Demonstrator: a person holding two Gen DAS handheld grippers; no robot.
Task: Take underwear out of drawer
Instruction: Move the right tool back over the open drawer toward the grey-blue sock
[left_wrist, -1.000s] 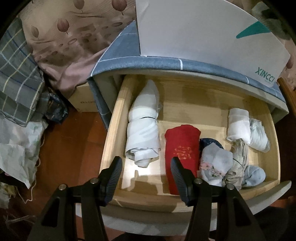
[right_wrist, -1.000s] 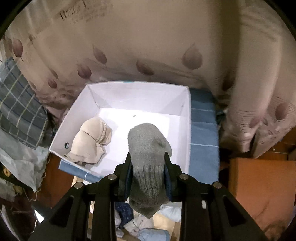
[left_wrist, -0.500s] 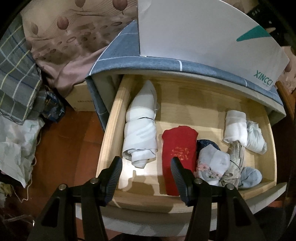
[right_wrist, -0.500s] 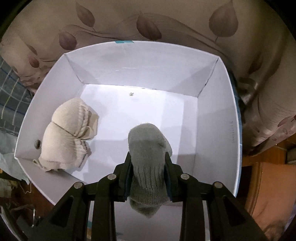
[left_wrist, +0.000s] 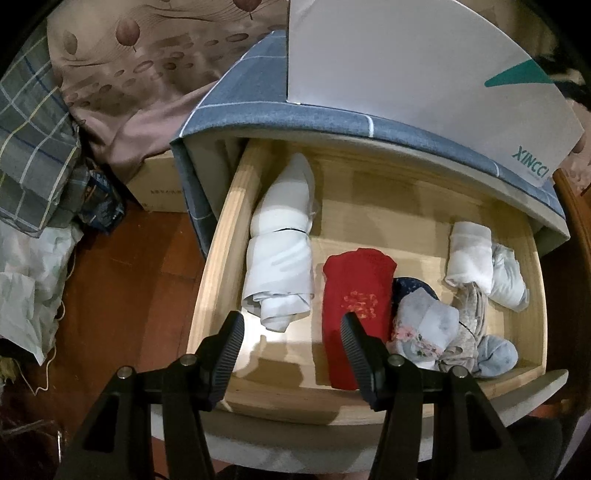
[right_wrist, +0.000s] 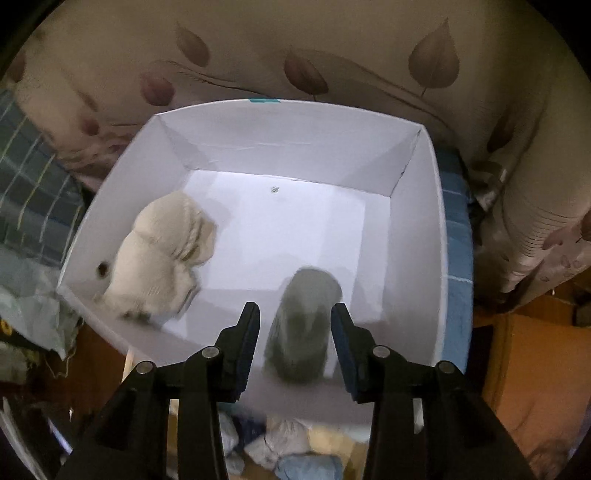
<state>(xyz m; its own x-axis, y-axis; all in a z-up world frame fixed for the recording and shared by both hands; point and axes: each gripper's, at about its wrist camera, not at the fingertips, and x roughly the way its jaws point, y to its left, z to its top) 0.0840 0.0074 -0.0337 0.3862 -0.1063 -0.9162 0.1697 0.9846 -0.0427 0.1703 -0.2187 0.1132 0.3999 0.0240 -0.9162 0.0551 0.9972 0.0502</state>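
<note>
Underwear lies in two places, with the white cardboard box as the landmark. Inside the box are two pieces: a cream ribbed knit bundle against its left wall, and a grey knit roll near its front wall (blurred, so its lie is hard to read). Below the box, the pale wooden drawer stands pulled out and holds about eight rolled pieces: a long white roll at the left, a red roll with a gold print, a dark blue one mostly hidden behind it, a pale floral bundle, a beige lacy piece, a light blue ball, and two white rolls beyond.

A second ago the right claw was clamped on the grey roll above the box; now its jaws are opening, the roll sits between them with a gap on each side, and the box fills far more of the right wrist view. The left claw stays about half open and empty over the drawer's front edge, as before.
</note>
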